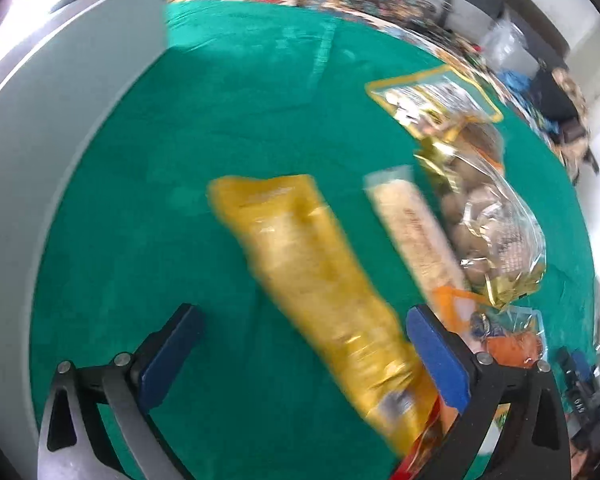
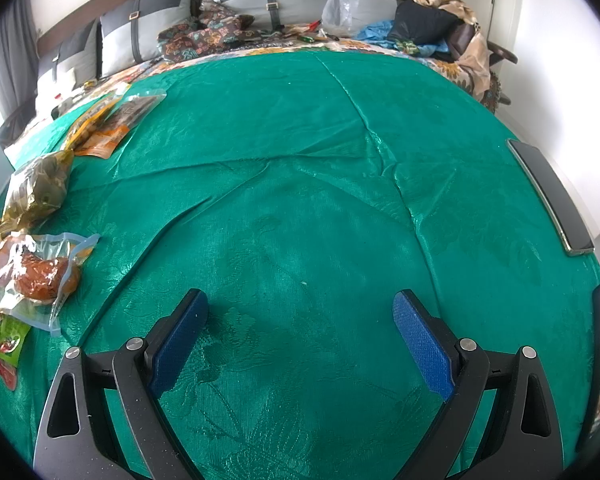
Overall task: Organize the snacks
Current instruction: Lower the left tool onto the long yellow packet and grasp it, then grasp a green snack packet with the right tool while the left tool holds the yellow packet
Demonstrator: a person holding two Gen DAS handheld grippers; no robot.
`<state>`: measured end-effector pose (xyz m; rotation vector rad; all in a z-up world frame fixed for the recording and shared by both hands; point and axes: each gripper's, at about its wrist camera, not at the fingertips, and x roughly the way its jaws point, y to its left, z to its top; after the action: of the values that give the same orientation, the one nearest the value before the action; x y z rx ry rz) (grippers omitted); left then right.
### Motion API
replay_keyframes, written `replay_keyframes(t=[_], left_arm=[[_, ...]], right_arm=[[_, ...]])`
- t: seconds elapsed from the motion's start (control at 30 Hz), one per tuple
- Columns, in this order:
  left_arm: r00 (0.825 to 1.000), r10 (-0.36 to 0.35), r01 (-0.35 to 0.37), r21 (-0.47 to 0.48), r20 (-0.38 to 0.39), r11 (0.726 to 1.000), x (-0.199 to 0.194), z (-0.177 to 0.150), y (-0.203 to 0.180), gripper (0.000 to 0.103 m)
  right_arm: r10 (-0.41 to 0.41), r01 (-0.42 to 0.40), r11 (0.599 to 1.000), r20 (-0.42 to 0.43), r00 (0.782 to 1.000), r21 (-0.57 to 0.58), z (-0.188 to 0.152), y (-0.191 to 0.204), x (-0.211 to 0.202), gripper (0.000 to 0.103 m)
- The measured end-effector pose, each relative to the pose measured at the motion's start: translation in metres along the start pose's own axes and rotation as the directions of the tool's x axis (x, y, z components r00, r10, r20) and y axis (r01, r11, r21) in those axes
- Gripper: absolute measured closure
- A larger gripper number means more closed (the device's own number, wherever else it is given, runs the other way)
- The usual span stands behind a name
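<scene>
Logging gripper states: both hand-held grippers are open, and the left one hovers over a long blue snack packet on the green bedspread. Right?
Not quite. The left wrist view shows the packet under the left hand-held gripper is yellow, not blue. Both grippers are open, including the right one, over the green bedspread.

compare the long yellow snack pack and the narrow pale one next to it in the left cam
The yellow pack is wider and longer, reaching back between the open left gripper fingers; the pale pack is slimmer and lies further off, against a clear bag of round snacks. Both lie flat on the green cover, angled alike.
</scene>
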<state>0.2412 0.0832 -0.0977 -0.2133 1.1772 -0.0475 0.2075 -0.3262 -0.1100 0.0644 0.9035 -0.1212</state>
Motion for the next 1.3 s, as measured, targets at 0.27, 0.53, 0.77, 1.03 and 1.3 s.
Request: replay_keyframes(t=[0.27,0.53,0.77,1.03,1.3], left_arm=[[0.994,0.104,-0.106,0.211,0.019,0.972,0.016,0.011,-0.032,0.008],[0.995,0.099,-0.101,0.226,0.019,0.969,-0.004,-0.014,0.019,0.007],[0.994,0.107,-0.103,0.233,-0.002,0.967,0.000,-0.010,0.010,0.007],[0.995,0.095,-0.093,0.238,0.002,0.967,-0.004,-0.013,0.010,0.021],[0.997,0.066,-0.074,0.263,0.041,0.962,-0.015,-0.023,0.000,0.058]], right_arm=[[0.000,0.000,1.000,0.000,1.000,0.000,0.000,0.000,0.000,0.007],[0.000,0.000,1.000,0.000,1.000,0.001,0.000,0.000,0.000,0.007],[0.000,0.000,1.000,0.001,1.000,0.001,0.000,0.000,0.000,0.007],[0.000,0.000,1.000,0.001,1.000,0.001,0.000,0.000,0.000,0.007],[0.000,0.000,1.000,0.001,1.000,0.001,0.001,0.000,0.000,0.007]])
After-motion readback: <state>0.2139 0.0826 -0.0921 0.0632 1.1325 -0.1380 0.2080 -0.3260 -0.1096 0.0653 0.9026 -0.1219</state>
